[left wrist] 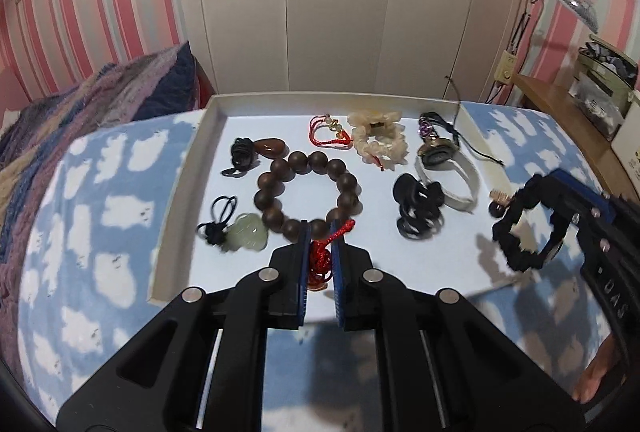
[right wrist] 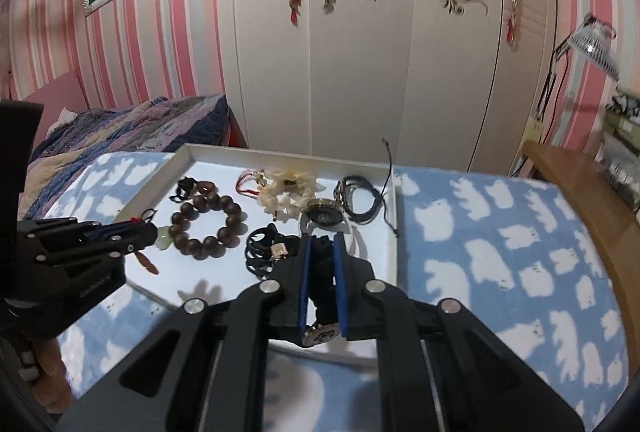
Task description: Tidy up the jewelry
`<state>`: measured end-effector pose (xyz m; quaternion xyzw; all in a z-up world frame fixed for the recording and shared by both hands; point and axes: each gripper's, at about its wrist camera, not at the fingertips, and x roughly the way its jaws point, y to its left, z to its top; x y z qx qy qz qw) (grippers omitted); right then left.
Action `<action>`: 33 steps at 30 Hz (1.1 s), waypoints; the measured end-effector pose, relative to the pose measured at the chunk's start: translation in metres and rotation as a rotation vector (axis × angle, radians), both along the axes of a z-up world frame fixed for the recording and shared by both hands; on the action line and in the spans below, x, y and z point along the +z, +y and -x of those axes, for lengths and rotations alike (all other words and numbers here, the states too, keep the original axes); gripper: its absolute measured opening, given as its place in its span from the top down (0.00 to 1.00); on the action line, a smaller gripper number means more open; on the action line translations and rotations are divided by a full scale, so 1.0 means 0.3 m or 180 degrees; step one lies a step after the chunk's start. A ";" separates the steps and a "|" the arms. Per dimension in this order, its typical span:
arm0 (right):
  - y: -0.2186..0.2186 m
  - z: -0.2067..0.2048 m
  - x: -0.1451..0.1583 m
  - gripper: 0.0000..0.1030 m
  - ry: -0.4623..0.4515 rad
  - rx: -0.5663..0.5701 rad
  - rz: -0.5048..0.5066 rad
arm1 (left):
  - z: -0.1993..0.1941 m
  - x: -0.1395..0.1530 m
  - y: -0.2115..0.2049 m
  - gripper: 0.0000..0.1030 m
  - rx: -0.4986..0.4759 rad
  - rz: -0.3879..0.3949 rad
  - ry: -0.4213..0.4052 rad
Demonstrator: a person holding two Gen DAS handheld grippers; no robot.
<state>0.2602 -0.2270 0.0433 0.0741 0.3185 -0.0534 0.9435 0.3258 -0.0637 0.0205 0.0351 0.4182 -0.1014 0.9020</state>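
A white tray (left wrist: 188,168) on a blue cloud-print blanket holds several pieces of jewelry. My left gripper (left wrist: 320,232) is shut on a red knotted cord ornament (left wrist: 322,260), just in front of a brown wooden bead bracelet (left wrist: 306,192). My right gripper (right wrist: 322,244) is shut on a black bracelet (right wrist: 324,284) with a metal charm, held over the tray's near right part; it shows in the left wrist view (left wrist: 528,228). In the tray lie a jade pendant (left wrist: 248,238), a brown stone pendant (left wrist: 270,148), a black hair claw (left wrist: 418,206), a white flower bracelet (left wrist: 378,140) and a watch (left wrist: 440,160).
A quilt (left wrist: 80,112) lies at the left. White wardrobe doors (left wrist: 340,12) stand behind the bed. A wooden bedside table (left wrist: 560,104) with a lamp (left wrist: 576,0) and boxes is at the right. Blanket (right wrist: 500,252) lies right of the tray.
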 end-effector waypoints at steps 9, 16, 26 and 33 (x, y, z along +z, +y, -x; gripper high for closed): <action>-0.019 -0.129 -0.162 0.89 0.0472 -0.0064 -0.0150 | -0.120 -0.119 -0.043 0.92 0.0047 -0.0116 0.0154; -0.012 -0.183 -0.207 0.86 0.0685 -0.0068 -0.0080 | -0.133 -0.144 -0.045 0.86 0.0041 -0.0242 0.0169; -0.064 -0.022 -0.035 0.27 0.0307 -0.0143 -0.0253 | 0.051 0.020 0.013 0.13 0.0083 -0.0134 -0.0199; -0.005 0.314 0.019 0.02 0.0004 -0.0252 0.0063 | 0.377 0.099 0.149 0.03 0.0352 -0.0333 -0.0591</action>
